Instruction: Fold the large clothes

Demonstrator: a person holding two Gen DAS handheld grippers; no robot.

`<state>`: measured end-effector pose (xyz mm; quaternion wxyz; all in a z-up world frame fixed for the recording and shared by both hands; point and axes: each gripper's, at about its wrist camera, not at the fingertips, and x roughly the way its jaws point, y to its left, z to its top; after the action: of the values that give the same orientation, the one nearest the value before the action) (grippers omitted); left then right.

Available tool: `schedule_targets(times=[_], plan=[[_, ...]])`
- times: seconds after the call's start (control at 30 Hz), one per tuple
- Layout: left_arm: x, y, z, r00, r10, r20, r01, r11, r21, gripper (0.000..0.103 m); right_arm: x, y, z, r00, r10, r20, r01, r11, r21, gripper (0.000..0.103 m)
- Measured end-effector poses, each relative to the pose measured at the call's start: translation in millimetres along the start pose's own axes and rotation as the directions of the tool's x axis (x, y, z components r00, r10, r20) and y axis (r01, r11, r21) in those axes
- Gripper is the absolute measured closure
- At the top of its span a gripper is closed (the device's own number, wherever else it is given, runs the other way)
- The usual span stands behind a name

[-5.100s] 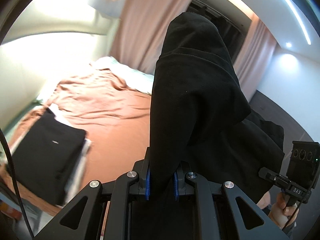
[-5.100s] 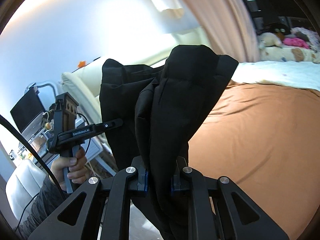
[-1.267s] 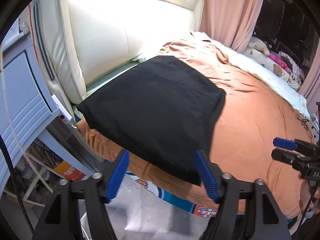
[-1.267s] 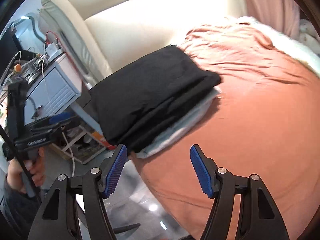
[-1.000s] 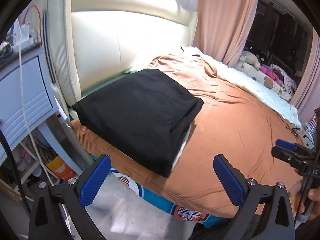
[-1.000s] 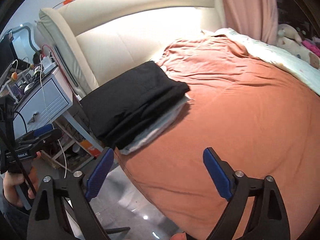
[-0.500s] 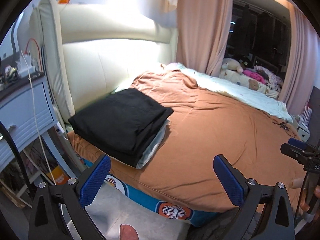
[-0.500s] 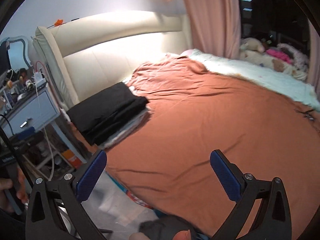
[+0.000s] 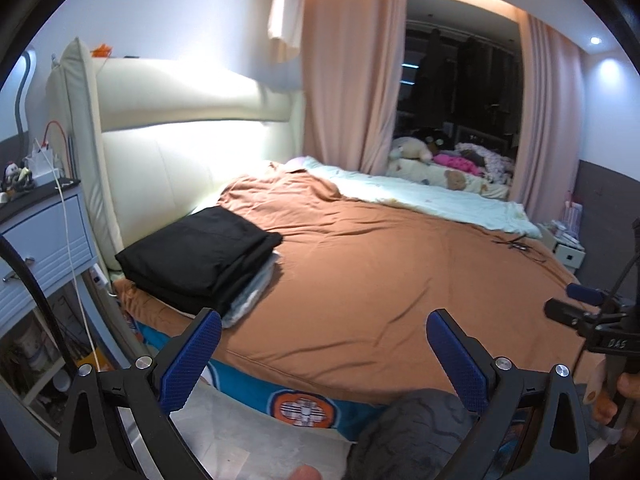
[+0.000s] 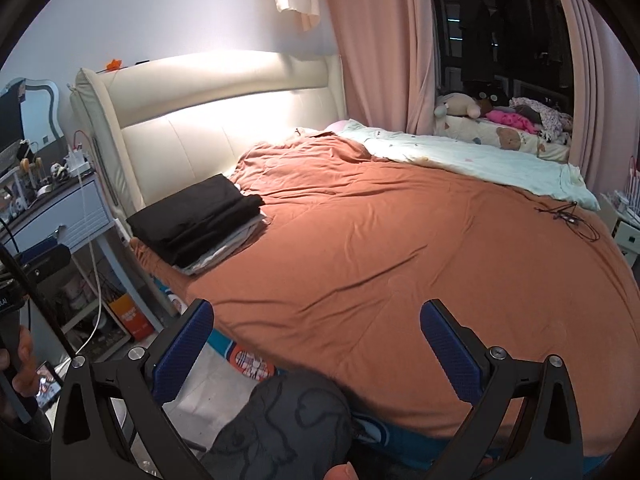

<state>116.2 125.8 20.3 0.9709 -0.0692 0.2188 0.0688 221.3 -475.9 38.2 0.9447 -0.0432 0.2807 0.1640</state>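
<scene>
A folded black garment point(image 9: 200, 256) point(image 10: 196, 216) tops a small stack of lighter folded clothes point(image 9: 252, 300) point(image 10: 224, 252) at the bed's near left corner, by the headboard. The brown bed cover point(image 9: 380, 280) point(image 10: 400, 240) spreads out ahead of both grippers. My left gripper point(image 9: 320, 320) is open and empty, well back from the stack. My right gripper point(image 10: 316, 308) is open just as wide and holds nothing. It also shows at the right edge of the left wrist view, in a hand.
A pale blue nightstand point(image 9: 40, 232) point(image 10: 68, 208) with cables stands left of the cream headboard point(image 9: 180, 128). A light blanket point(image 10: 460, 156) and plush toys lie at the far side. A cable point(image 10: 568, 212) lies on the cover. A grey patterned trouser leg point(image 10: 288, 428) fills the bottom.
Both grippers, once shut on the hanging black garment, have let it go; it lies folded on the stack. In the last second both have drawn back from the bed with jaws wide.
</scene>
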Motion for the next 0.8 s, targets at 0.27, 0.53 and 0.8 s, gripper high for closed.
schedule_targets(times=[0.27,0.53,0.8], plan=[[-35.3,-30.6,-21.8,0.998,-0.047,0.034,0.046,0.999,0.02,0.0,-34.0,-10.0,-33.9,1.0,-0.012,0.022,0.011,0.999,0.037,0.0],[-64.8,-41.2,-49.1,0.997,-0.064,0.05,0.063,0.998,0.017,0.0,-66.2,-8.9,-63.1,0.997,-0.036,0.062,0.033,0.998,0.046,0.0],[-82.9,-49.2,-69.3,0.995,-0.089,0.052,0.087,0.995,0.04,0.0,-78.9,-7.3,-83.5,0.997,-0.058,0.059,0.054,0.997,0.063,0.0]])
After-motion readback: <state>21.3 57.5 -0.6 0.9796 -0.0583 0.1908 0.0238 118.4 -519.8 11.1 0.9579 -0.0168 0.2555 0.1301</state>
